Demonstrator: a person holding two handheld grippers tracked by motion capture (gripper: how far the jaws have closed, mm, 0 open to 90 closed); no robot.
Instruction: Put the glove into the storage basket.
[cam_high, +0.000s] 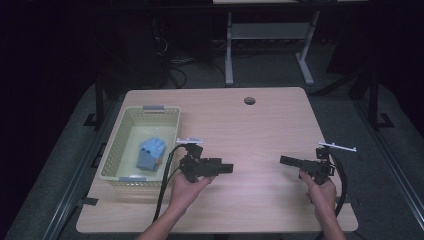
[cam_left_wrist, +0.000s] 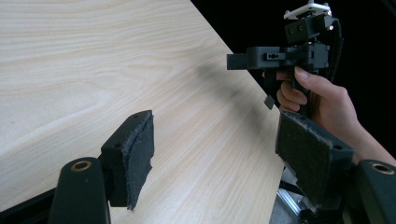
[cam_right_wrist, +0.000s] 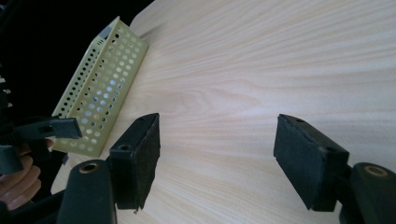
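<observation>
I am working at the counter, a pale wood top taking up the middle of the high view, with a small round hole near its far edge. At the left of that frame the basket, a pale green perforated one, is sitting on the counter; in my right tool's view it is showing at the upper left, its holed side wall facing me. Inside the basket, toward its lower middle, a blue thing is lying on the floor of it; I cannot tell what it is, and neither tool is touching it.

I am holding my left tool just right of the basket, at centre-left of the high view, its jaws pointing toward the right of the frame. In its own view the jaws are standing wide apart with bare counter between the pads.

I am holding my right tool at the lower right of the high view, near the counter's right edge, pointing left at the other tool and well apart from it. Its jaws are also standing wide, gripping nothing, with bare wood between the pads. Cables are trailing from both tools toward the bottom of the frame.
</observation>
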